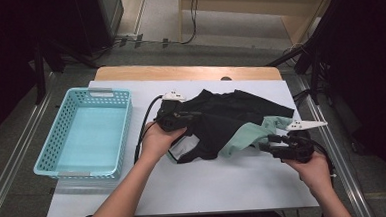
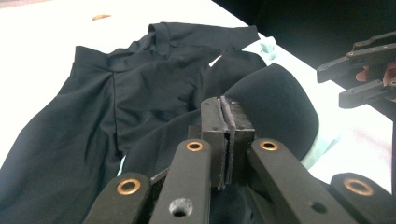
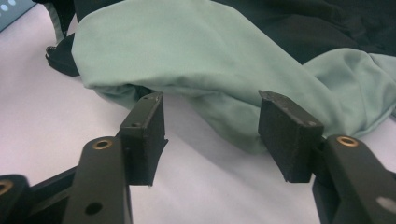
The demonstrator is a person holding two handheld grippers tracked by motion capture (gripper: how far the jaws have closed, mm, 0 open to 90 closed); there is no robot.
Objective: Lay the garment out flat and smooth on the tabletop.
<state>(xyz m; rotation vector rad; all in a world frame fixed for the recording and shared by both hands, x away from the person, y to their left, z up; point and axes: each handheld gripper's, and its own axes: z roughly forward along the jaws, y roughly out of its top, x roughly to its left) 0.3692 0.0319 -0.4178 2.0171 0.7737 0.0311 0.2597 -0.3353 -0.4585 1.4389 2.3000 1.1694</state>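
A black garment (image 1: 231, 111) with a mint green lining (image 1: 242, 136) lies crumpled in the middle of the white sheet (image 1: 210, 187). My left gripper (image 1: 194, 119) comes at it from the left. Its jaws are shut (image 2: 227, 116), and a fold of the black garment (image 2: 140, 88) humps up around their tips, seemingly pinched there. My right gripper (image 1: 265, 143) rests low on the sheet at the right, pointing left. It stands open (image 3: 210, 121), with bare sheet between the pads and the mint lining (image 3: 196, 51) just beyond the tips.
A light blue plastic basket (image 1: 48, 146) stands at the left of the sheet with nothing in it. The wooden table edge (image 1: 179, 71) runs along the far side. Bare sheet lies in front of the garment, toward the person.
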